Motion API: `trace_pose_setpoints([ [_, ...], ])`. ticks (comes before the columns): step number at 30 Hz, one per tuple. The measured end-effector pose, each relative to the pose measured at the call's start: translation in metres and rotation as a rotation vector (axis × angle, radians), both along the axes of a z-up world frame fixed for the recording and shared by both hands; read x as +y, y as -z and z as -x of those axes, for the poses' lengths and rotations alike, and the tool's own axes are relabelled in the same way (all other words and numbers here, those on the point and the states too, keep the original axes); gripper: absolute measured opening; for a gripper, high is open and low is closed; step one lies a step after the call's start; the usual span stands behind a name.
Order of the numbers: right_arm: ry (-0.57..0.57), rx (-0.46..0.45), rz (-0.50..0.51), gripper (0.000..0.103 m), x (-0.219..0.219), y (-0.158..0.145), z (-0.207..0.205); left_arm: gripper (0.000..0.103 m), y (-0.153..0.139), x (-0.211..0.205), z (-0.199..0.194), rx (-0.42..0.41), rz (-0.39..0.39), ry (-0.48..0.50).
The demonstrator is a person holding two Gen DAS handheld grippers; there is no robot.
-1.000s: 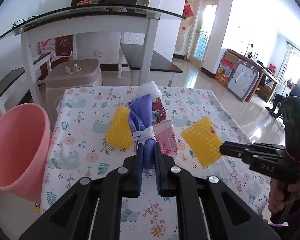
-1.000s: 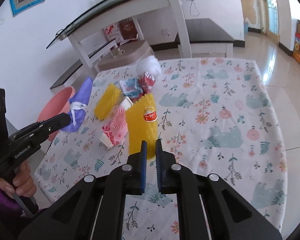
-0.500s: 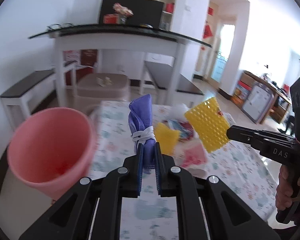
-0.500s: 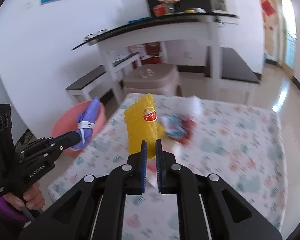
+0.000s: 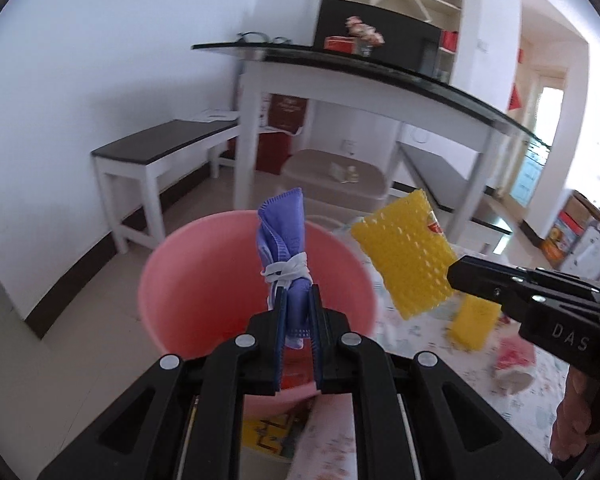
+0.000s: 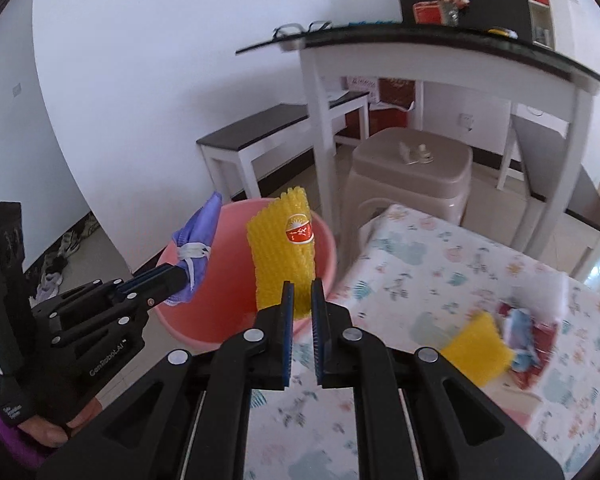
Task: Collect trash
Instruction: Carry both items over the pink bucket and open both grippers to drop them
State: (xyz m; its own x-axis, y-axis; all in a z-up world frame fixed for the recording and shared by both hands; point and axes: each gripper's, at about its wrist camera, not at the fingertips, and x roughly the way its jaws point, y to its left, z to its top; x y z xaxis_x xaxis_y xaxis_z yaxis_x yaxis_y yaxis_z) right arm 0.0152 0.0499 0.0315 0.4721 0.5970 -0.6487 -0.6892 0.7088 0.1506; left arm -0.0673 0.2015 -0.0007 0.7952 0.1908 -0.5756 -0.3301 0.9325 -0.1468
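My left gripper (image 5: 297, 304) is shut on a purple face mask (image 5: 283, 240) and holds it over the open mouth of the pink bin (image 5: 204, 268). My right gripper (image 6: 301, 298) is shut on a yellow foam net sleeve (image 6: 282, 252) with a red sticker, held above the bin's right rim (image 6: 324, 236). In the left wrist view the sleeve (image 5: 406, 258) hangs just right of the bin. In the right wrist view the mask (image 6: 196, 240) sits over the bin's left side.
The floral table (image 6: 440, 280) holds another yellow foam sleeve (image 6: 476, 348), red and blue wrappers (image 6: 528, 332), white tissue (image 6: 540, 292) and a paper cup (image 5: 514, 364). A beige stool (image 6: 412, 168), a white desk (image 6: 420, 56) and a dark bench (image 5: 160, 148) stand behind the bin.
Both grippers have swung left from over the table to the pink bin, each carrying its item. The bin now lies directly under the mask.
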Motion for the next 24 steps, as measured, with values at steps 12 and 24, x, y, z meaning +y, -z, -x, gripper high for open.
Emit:
trace_pose_setpoints([
  [12,-0.034,0.023,0.092,0.009,0.045,0.023,-0.007,0.010,0.029,0.025,-0.006,0.060,0.022,-0.068],
  [24,-0.057,0.066,0.116,0.009,0.064,0.040,-0.009,0.010,0.042,0.037,-0.014,0.100,0.034,-0.088],
])
